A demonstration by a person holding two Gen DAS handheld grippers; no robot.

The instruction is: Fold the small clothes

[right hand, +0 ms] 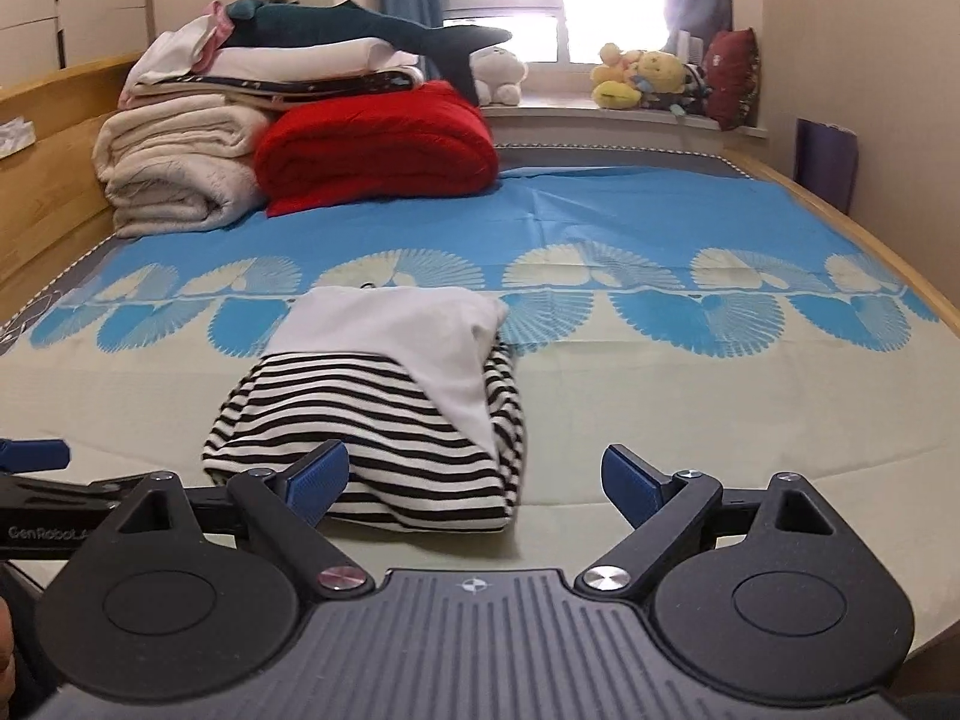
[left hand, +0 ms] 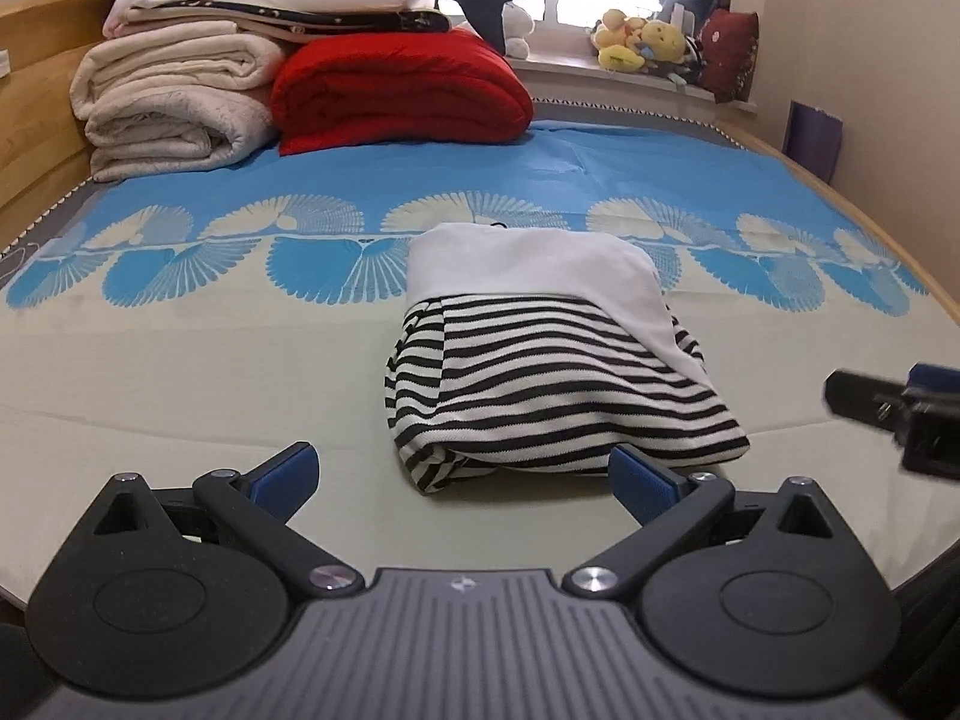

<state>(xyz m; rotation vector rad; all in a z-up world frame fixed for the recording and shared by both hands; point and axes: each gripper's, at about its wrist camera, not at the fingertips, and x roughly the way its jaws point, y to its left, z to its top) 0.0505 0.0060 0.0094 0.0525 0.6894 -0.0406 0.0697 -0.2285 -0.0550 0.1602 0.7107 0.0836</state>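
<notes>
A small garment (left hand: 540, 360), black-and-white striped with a plain white part on top, lies folded into a compact bundle on the bed; it also shows in the right wrist view (right hand: 384, 414). My left gripper (left hand: 462, 483) is open and empty, just in front of the bundle's near edge. My right gripper (right hand: 474, 486) is open and empty, its left fingertip (right hand: 318, 483) in front of the bundle's near edge. The right gripper also shows at the right edge of the left wrist view (left hand: 900, 414).
The bed has a blue and cream patterned sheet (left hand: 180, 360). Folded cream blankets (left hand: 174, 102) and a red quilt (left hand: 396, 90) are stacked at the far left. Plush toys (left hand: 642, 39) sit on the windowsill. A wooden bed frame (right hand: 900, 252) edges the right side.
</notes>
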